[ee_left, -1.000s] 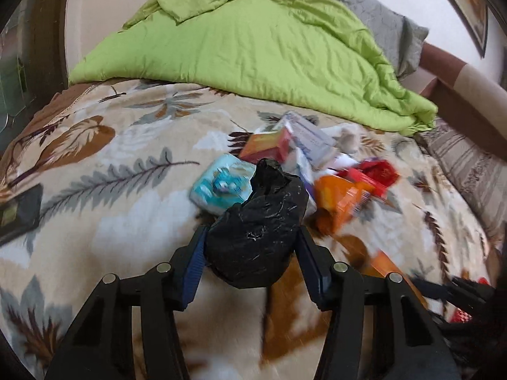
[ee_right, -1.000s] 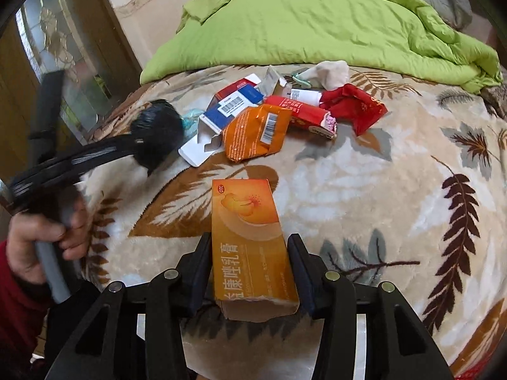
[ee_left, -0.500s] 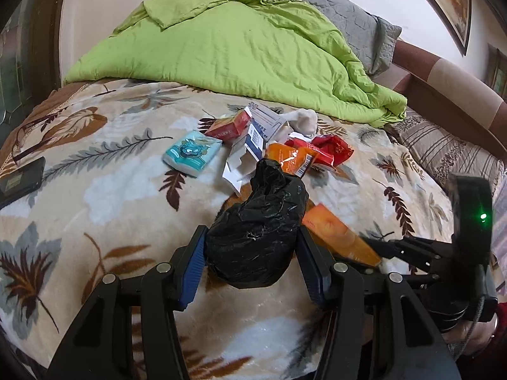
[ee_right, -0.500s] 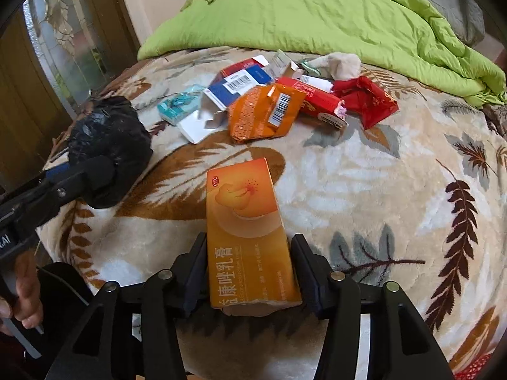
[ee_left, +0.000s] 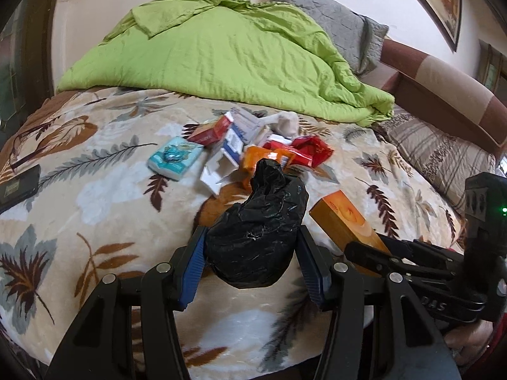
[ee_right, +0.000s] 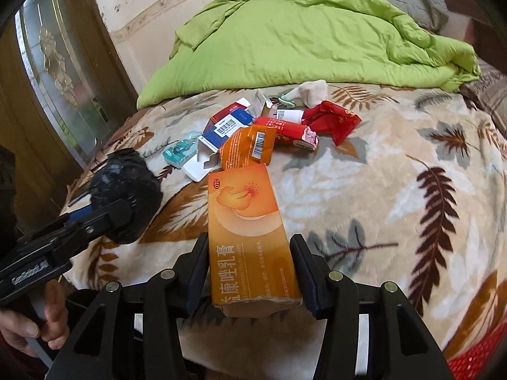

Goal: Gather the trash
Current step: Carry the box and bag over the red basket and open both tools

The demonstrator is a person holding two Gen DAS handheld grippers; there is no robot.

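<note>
Left wrist, black bag (ee_left: 256, 237) hiding wrappers

I see open blanket (ee_right: 396, 171) right of the trash pile (ee_right: 253, 133); behind the pile, the green quilt (ee_right: 301, 38) blocks.

Orange box (ee_right: 250, 237), near centre in the right wrist view: "OTC" in a small oval at its far left corner; large white Chinese characters along the near half, reading roughly "康唑乳膏"; the small print beside them is too fine to read.

Left gripper (ee_right: 123, 202) body, near left: white lettering, blurred, not legible.

Right gripper (ee_left: 364, 247) body, near right in the left wrist view: partial letters "DAS".

Barcodes on the blue-and-white box (ee_right: 226, 125) and the orange wrapper (ee_right: 247, 150); digits unreadable.
</note>
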